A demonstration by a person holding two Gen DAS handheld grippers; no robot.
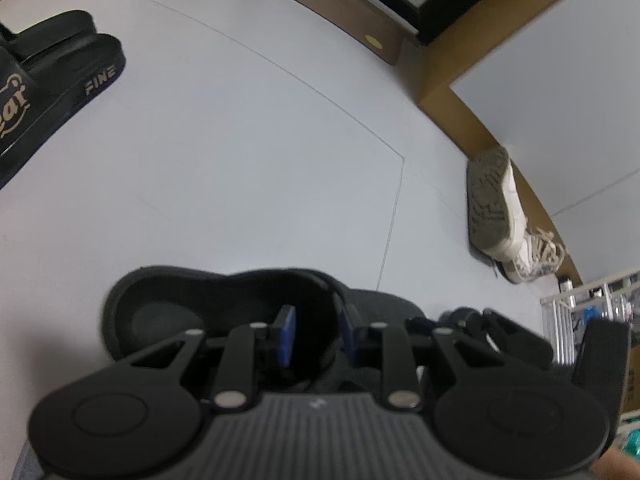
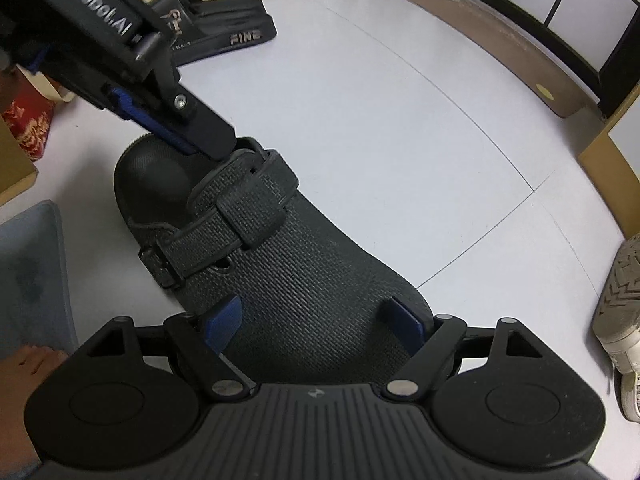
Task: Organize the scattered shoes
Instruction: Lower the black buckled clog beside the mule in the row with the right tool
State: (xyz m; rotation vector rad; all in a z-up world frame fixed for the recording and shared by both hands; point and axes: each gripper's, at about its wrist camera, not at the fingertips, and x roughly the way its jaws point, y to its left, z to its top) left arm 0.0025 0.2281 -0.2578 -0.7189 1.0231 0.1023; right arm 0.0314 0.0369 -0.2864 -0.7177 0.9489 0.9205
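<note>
While pinching black clog (image 2: 280, 264) strap w/ left hand-held gripper (image 2: 208, 148), seemingly; right hand-held gripper (image 2: 316, 320) spread astride toe, near floor (image 2: 400, 140).

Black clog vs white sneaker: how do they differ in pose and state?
The clog lies flat on its sole in the middle of the floor; the sneaker is tipped on its side against the baseboard, its tread in view. The clog is being handled: the left gripper at its strap, the right gripper straddling its toe. No gripper touches the sneaker. Both rest on the grey floor.
</note>
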